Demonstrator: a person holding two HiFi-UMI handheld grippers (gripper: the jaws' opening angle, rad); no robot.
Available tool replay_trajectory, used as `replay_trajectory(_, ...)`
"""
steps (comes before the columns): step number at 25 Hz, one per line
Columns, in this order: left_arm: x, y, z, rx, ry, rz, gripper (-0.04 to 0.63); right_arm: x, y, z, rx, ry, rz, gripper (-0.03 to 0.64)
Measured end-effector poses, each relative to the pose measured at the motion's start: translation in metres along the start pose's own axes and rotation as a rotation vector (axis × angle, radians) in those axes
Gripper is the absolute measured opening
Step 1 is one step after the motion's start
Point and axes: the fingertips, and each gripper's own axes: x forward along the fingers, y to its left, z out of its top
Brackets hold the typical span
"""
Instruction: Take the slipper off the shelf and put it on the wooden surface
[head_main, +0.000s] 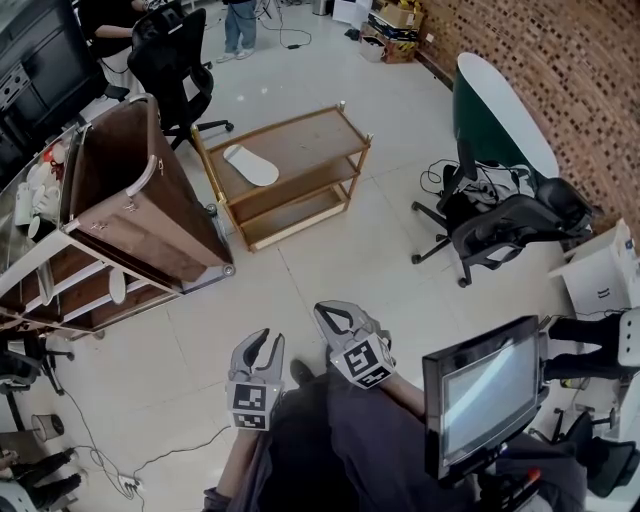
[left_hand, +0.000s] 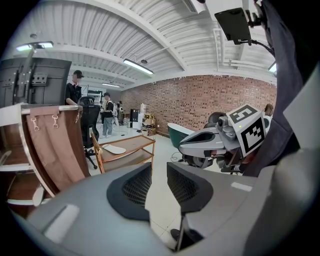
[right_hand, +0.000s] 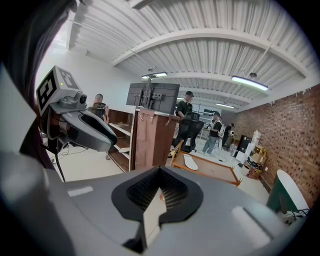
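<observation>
A white slipper (head_main: 250, 165) lies flat on the top tier of the wooden cart (head_main: 350, 125); it also shows in the left gripper view (left_hand: 115, 149) and the right gripper view (right_hand: 190, 162). Another pale slipper (head_main: 117, 287) rests on a low board of the shelf (head_main: 45, 262) at the left, beside its brown fabric cover (head_main: 140, 215). Both grippers hang low in front of me, far from cart and shelf. My left gripper (head_main: 264, 342) (left_hand: 159, 182) is open and empty. My right gripper (head_main: 330, 312) (right_hand: 159, 187) is shut and empty.
A black office chair (head_main: 500, 225) and a dark green tub (head_main: 500, 110) stand at the right. A monitor (head_main: 485, 395) sits close at my lower right. Another chair (head_main: 175, 60) and a standing person (head_main: 238, 25) are behind the cart. Cables lie on the tiled floor (head_main: 330, 260).
</observation>
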Motion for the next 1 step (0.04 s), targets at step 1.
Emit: replay_trajectory(1,-0.0003,0.0007,-0.0001,-0.001,-0.001,-0.001,0.107,0.0006,0.0003,-0.0001,0.001,0.002,-0.001,0.0)
